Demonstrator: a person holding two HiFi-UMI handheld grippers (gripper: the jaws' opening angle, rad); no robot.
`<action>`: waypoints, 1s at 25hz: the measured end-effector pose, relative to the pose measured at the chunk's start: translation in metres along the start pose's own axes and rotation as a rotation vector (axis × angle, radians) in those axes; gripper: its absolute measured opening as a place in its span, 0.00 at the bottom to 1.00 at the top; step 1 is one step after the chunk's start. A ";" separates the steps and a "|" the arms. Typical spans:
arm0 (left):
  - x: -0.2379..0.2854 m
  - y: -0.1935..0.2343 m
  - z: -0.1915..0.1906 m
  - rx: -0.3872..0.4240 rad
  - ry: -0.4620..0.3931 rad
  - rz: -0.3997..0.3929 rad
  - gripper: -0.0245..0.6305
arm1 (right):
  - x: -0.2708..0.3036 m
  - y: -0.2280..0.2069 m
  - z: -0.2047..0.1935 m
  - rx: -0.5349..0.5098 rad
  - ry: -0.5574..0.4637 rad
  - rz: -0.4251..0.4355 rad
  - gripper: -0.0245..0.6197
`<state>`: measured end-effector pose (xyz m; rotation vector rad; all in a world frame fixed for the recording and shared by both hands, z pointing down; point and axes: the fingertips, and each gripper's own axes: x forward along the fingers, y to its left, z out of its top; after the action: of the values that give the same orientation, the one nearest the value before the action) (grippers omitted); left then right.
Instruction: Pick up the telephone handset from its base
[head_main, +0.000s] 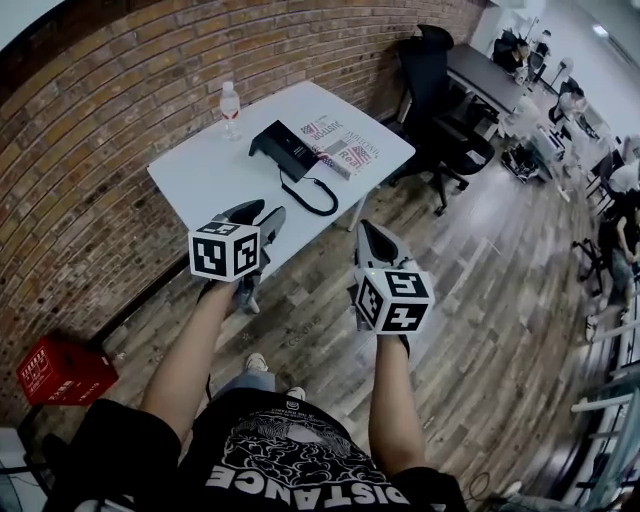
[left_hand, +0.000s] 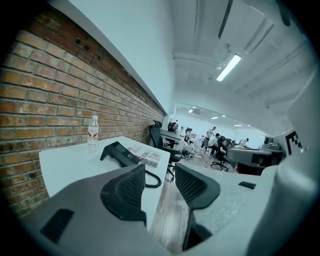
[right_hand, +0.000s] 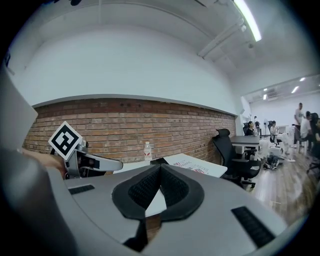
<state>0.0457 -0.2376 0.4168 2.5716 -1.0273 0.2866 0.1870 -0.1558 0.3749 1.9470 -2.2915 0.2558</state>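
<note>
A black telephone (head_main: 283, 150) stands on the white table (head_main: 200, 175), its handset lying on the base and a coiled cord (head_main: 312, 196) trailing toward the table's near edge. In the left gripper view the telephone (left_hand: 119, 152) lies ahead and left of the jaws. My left gripper (head_main: 258, 216) hovers at the near table edge, short of the phone, open with nothing between its fingers (left_hand: 131, 192). My right gripper (head_main: 372, 236) is over the floor to the right of the table, shut and empty; its pads (right_hand: 150, 187) meet. The telephone (right_hand: 159, 161) peeks just above them.
On the table's far side stands a water bottle (head_main: 230, 108), and printed papers (head_main: 340, 146) lie to the right of the phone. A brick wall runs behind the table. A black office chair (head_main: 440, 110) stands at the right, a red crate (head_main: 62, 370) on the floor at the left. People sit at far desks.
</note>
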 end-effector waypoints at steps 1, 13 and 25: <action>0.004 0.002 0.000 -0.015 -0.002 -0.001 0.30 | 0.003 -0.002 0.000 -0.002 0.001 0.004 0.04; 0.077 0.059 0.005 -0.213 -0.030 -0.019 0.33 | 0.085 -0.018 0.005 -0.034 0.022 0.086 0.04; 0.172 0.146 -0.001 -0.447 -0.011 -0.056 0.33 | 0.206 -0.029 0.018 -0.063 0.080 0.166 0.04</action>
<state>0.0672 -0.4423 0.5083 2.1933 -0.9012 0.0213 0.1825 -0.3635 0.4005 1.6883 -2.3807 0.2695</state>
